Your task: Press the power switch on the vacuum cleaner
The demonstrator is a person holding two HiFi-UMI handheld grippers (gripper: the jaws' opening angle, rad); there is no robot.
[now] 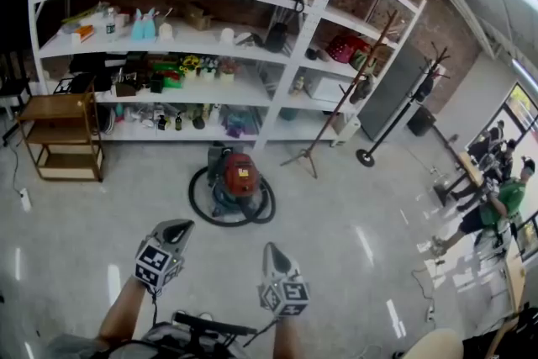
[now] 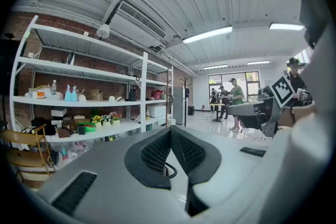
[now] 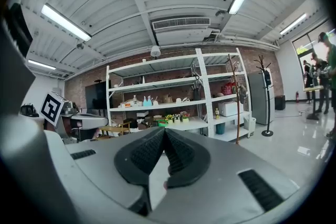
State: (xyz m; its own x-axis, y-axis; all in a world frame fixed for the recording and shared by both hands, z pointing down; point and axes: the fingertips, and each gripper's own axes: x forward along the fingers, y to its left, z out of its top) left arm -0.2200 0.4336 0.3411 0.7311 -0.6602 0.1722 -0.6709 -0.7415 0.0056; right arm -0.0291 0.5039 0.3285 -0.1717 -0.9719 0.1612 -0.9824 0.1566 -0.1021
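**Vacuum cleaner well out of reach, both jaws closed**

White shelving (image 1: 252, 92) runs along the brick wall, and the pale floor (image 1: 353, 214) spreads out in front of it. The vacuum cleaner (image 1: 239, 177), a canister with a red top, stands on that floor just before the shelves. Its black hose (image 1: 200, 204) is looped around it.

The left hand-held gripper (image 1: 175, 228) and the right hand-held gripper (image 1: 271, 252) are held low and close to the person, well apart from the machine. In each gripper view the ribbed jaw tips meet, with nothing between them.

The power switch is too small to pick out from here, so the approach comes first:
- Walk in and stop short of the hose loop.
- Find the switch, probably somewhere on the red top.
- Keep one gripper closed so its tip serves as a blunt finger.
- Press straight down onto the switch, not sideways, since a canister like this may roll.
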